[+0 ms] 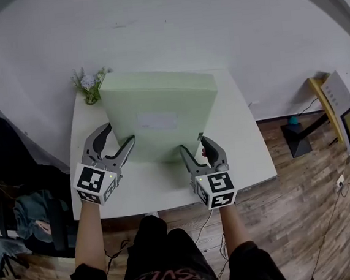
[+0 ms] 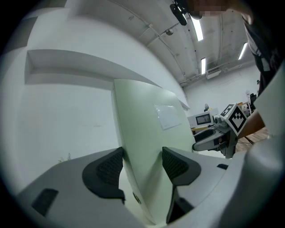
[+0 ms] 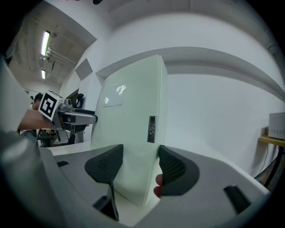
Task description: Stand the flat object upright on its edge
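Floor: wood-plank floor (image 1: 318,215) around and in front of the worktop.
Worktop: white rectangular worktop (image 1: 250,153) set against a white wall.
Box: a flat, pale green box (image 1: 159,101) is up on its long lower edge near the middle of the worktop, its broad face with a white label (image 1: 156,120) towards the person. I cannot tell whether it is fully vertical or leaning slightly away.
Left hand-held gripper: the left hand-held gripper (image 1: 120,135) is clamped on the box's lower left corner, one pad on each broad face.
Right hand-held gripper: the right hand-held gripper (image 1: 193,144) is clamped on the lower right corner in the same way, below a small dark strip (image 3: 152,129) on the box's narrow side.
Plant: a small potted plant (image 1: 90,86) stands at the back left corner of the worktop, just beside the box.
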